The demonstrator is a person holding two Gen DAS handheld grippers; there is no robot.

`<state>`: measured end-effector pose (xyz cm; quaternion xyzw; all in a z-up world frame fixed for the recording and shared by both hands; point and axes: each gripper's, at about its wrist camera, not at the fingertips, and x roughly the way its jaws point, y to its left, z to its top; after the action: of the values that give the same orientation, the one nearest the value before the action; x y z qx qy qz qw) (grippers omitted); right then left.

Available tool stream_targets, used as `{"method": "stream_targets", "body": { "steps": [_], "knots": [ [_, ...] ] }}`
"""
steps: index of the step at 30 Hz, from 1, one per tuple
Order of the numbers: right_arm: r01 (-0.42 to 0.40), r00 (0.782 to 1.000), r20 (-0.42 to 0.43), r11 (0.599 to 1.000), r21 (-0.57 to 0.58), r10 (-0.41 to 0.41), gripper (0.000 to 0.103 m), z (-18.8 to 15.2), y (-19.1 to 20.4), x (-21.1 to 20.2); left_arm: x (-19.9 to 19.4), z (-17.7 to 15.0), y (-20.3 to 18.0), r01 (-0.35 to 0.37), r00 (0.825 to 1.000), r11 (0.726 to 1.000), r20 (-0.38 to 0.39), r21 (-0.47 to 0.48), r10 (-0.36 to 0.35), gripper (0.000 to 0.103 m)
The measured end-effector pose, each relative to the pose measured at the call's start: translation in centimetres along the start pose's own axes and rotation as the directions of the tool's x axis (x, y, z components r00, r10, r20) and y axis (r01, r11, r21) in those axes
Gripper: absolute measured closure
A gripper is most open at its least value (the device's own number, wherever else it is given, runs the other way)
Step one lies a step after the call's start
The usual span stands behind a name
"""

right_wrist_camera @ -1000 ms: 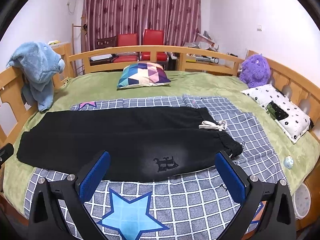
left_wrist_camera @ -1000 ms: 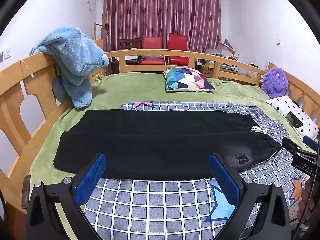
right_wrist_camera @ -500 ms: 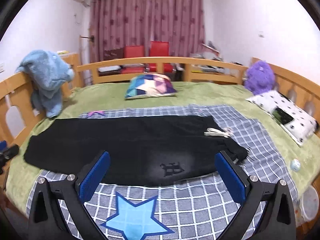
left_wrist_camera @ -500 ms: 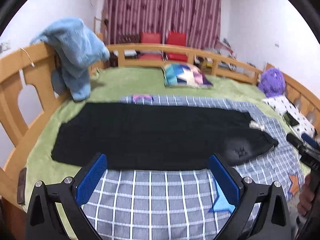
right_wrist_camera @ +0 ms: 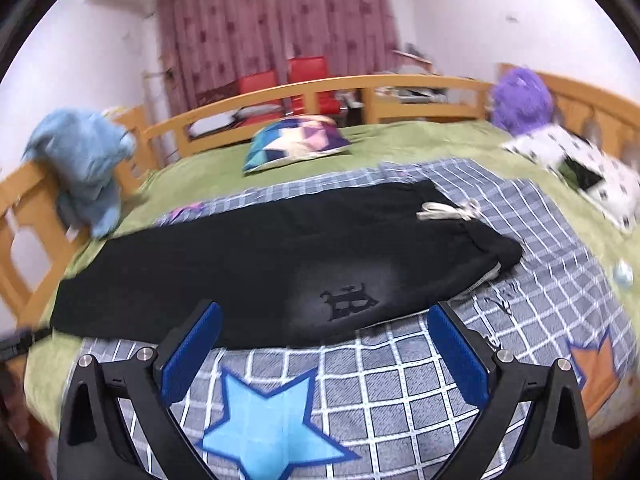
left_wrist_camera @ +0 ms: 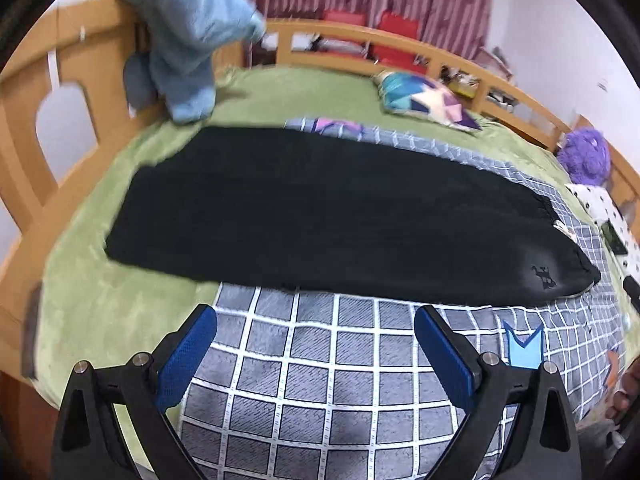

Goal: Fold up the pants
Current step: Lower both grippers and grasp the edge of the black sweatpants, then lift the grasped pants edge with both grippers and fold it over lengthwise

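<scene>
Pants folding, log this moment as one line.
pants: flat on checked blanket | left gripper: open, empty | right gripper: open, empty | fold: not started

White walls (right_wrist_camera: 460, 20) are enclosing the room, and maroon patterned curtains (right_wrist_camera: 272, 20) are hanging at the far side. Two red chairs (right_wrist_camera: 288, 80) are standing in front of them, behind the wooden bed rail (right_wrist_camera: 400, 82). A green bedcover (left_wrist_camera: 120, 312) is spreading across the bed under soft, even light.
</scene>
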<state>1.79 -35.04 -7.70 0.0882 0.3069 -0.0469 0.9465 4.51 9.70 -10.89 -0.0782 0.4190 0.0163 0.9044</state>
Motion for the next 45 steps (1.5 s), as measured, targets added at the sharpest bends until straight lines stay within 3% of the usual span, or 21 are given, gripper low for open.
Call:
{"method": "stream_targets", "body": {
  "steps": [3,7,9,12,21,25,28,29,31,32,33,38,42,45],
  "knots": [
    [0.038,0.999,-0.014,0.998,0.048,-0.038,0.015,0.1,-1.4,2.2,2.0,0.1,1.8,0.013,1.000,0.999,-0.009,-0.051,-0.013,0.004],
    [0.040,0.993,-0.112,0.993,0.113,-0.027,0.030,0.0,-3.2,6.2,4.3,-0.2,4.2,0.034,0.999,0.991,0.001,-0.128,-0.034,0.006],
    [0.038,0.986,-0.164,0.991,0.132,-0.016,0.039,-0.7,-4.2,8.4,5.8,-0.4,5.5,0.073,0.997,0.978,-0.008,-0.195,-0.076,0.014],
    [0.053,0.977,-0.211,0.988,0.145,-0.021,0.040,-2.0,-5.3,11.0,8.3,-0.9,7.7,0.115,0.992,0.947,-0.014,-0.300,-0.125,0.016],
    [0.032,0.969,-0.245,0.964,0.262,0.035,0.040,-4.2,-9.0,15.6,13.3,-1.8,11.2,0.155,0.986,0.875,0.015,-0.458,-0.167,0.021],
    [-0.007,0.968,-0.234,0.943,0.332,0.090,0.040,-4.1,-10.1,17.2,14.4,-0.8,10.5,0.126,0.992,0.892,0.027,-0.434,-0.126,0.023],
    [-0.036,0.969,-0.215,0.933,0.359,0.120,0.040,-3.4,-10.4,18.1,15.0,0.1,10.5,0.096,0.995,0.899,0.012,-0.428,-0.101,0.037],
    [-0.036,0.969,-0.217,0.932,0.361,0.121,0.043,-3.1,-10.4,18.4,15.2,0.4,10.6,0.084,0.996,0.901,0.006,-0.426,-0.090,0.046],
    [-0.008,0.966,-0.239,0.940,0.342,0.095,0.062,-2.7,-10.1,19.1,15.4,0.9,10.8,0.027,0.999,0.912,-0.030,-0.408,-0.043,0.067],
    [-0.001,0.962,-0.259,0.946,0.323,0.090,0.077,-2.5,-9.9,19.6,15.4,1.2,10.9,0.010,0.999,0.917,-0.041,-0.398,-0.028,0.087],
    [-0.011,0.958,-0.268,0.949,0.316,0.101,0.081,-2.4,-9.8,19.8,15.2,1.4,11.0,0.024,0.998,0.920,-0.039,-0.391,-0.043,0.091],
    [-0.036,0.969,-0.228,0.966,0.255,0.096,0.085,0.4,-8.6,18.4,12.3,4.8,10.4,0.060,0.998,0.944,0.026,-0.324,-0.055,0.092],
    [-0.078,0.975,-0.188,0.972,0.221,0.121,0.086,4.7,-7.7,18.1,10.2,9.6,9.3,0.090,0.991,0.964,0.119,-0.251,-0.061,0.092],
    [-0.110,0.978,-0.155,0.976,0.190,0.141,0.086,8.2,-7.2,18.9,10.8,13.1,8.5,0.075,0.988,0.977,0.147,-0.201,-0.046,0.092]
  ]
}}
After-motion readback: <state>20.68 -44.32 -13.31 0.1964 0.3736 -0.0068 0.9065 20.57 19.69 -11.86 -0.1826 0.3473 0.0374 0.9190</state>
